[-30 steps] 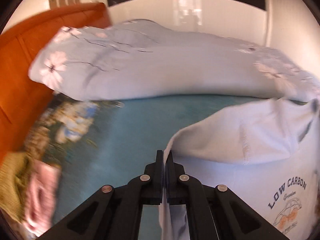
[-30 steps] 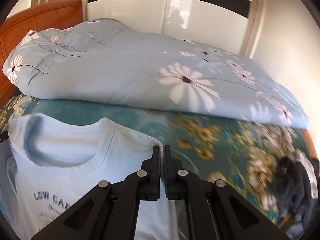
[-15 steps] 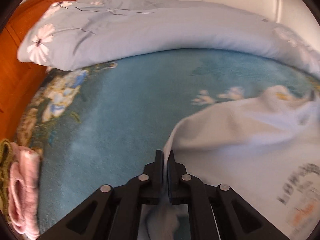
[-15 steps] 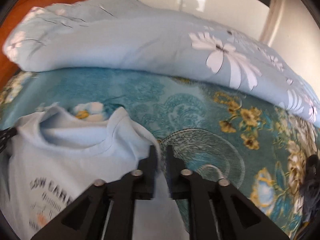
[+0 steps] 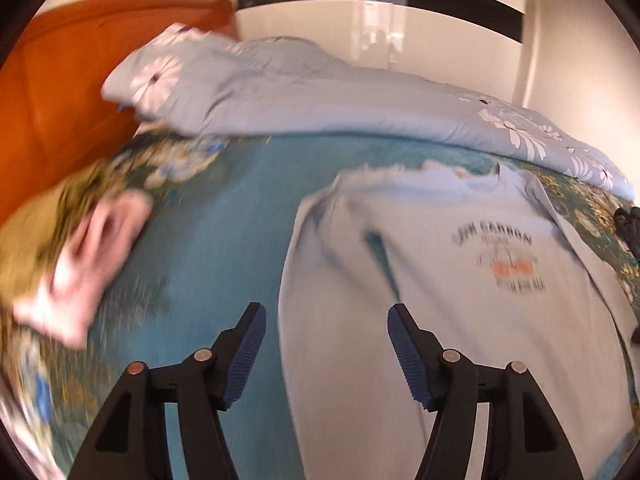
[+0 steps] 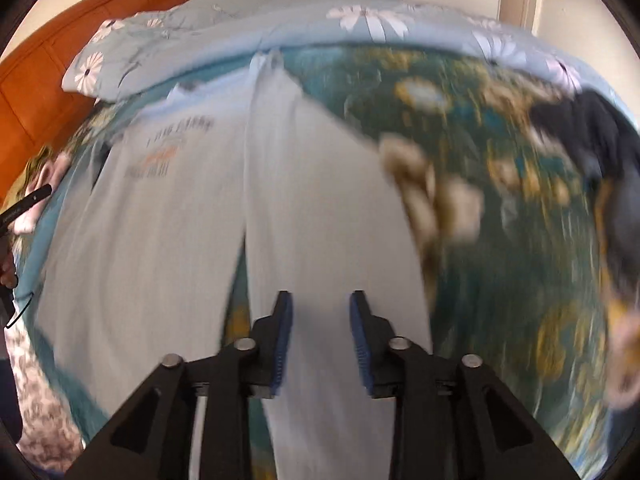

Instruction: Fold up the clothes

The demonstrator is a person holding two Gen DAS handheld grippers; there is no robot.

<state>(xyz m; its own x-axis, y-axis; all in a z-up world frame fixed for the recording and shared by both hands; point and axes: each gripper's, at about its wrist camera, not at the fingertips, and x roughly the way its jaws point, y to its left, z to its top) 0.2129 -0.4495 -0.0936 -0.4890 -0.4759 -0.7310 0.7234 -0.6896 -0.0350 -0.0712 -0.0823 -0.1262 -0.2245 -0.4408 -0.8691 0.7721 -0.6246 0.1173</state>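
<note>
Far left, a heap of olive and pink clothes (image 5: 60, 248) sits blurred on the teal floral bedspread (image 5: 208, 248), just below the orange headboard (image 5: 56, 92). No container anywhere, everything lies straight on the bed. The left gripper (image 5: 324, 354) hangs over the cloth's left edge, jaws wide apart and opening, nothing pinched between them. The pale blue T-shirt (image 5: 460, 300) lies spread front-up on the bedspread, its dark lettering and orange print showing. Behind it runs the rolled blue daisy duvet (image 5: 320, 96). Over to the right gripper (image 6: 318, 338): jaws parted and opening too, shirt fabric beneath them but free of the pads. Far right, a dark garment (image 6: 592, 152), badly blurred.
</note>
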